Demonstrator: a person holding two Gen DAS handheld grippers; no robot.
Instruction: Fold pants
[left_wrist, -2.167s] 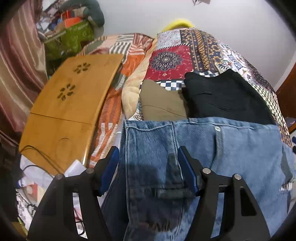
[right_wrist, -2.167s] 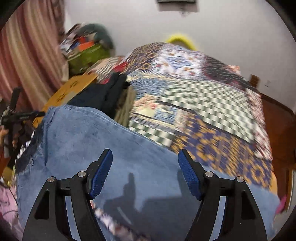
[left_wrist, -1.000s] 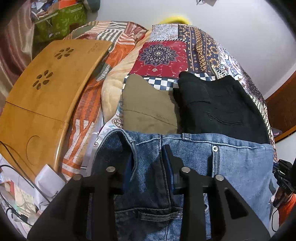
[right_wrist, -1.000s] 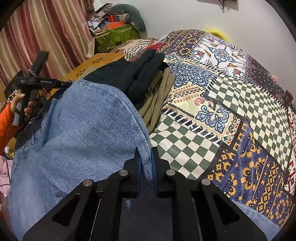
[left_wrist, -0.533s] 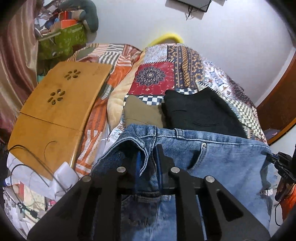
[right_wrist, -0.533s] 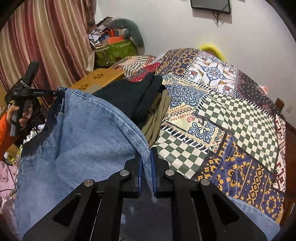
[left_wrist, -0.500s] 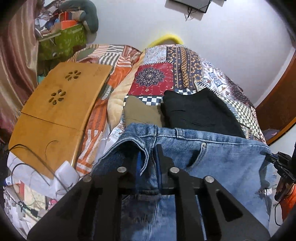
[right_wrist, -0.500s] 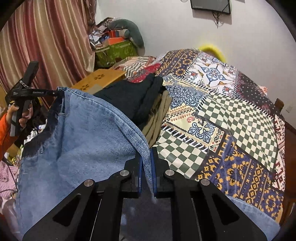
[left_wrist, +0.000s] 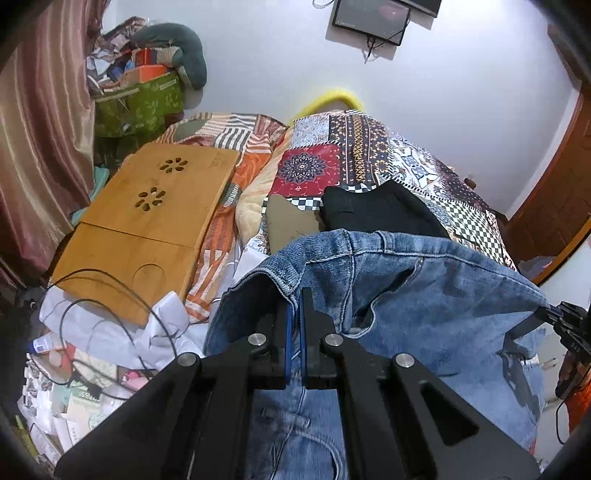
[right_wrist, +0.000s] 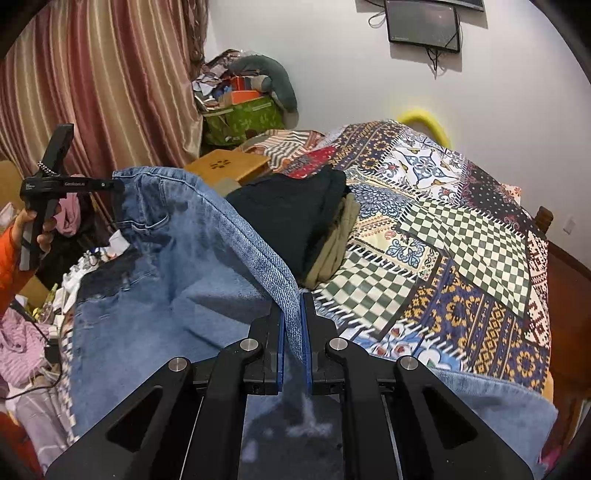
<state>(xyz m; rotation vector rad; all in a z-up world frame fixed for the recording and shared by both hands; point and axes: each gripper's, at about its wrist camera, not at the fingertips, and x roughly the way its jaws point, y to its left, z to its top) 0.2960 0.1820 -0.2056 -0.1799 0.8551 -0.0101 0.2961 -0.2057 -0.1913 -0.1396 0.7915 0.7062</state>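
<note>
In the left wrist view the left hand-held gripper is clenched on the waistband of the blue jeans, its blue pads pinching a fold of denim at lower centre of the frame. From there the waistband runs to the right across the frame, and at the far right edge the right hand-held gripper grasps its other end. In the right wrist view the right hand-held gripper is likewise clamped on a denim edge at lower centre, and the band rises to the upper left of that frame, where the left hand-held gripper holds it, a hand in an orange sleeve behind it.

So the jeans hang by the waistband between the two hand-held grippers, the long axis of the legs dropping down and out of the bottom of both frames. The bed, under a patchwork quilt, lies ahead of and beyond both hand-held grippers, with folded black pants and an olive garment stacked on its near side. A wooden surface sits at the left of the left wrist view. Neither hand looks nearer the bed; the next move likely turns on carrying the band forward over the quilt.
</note>
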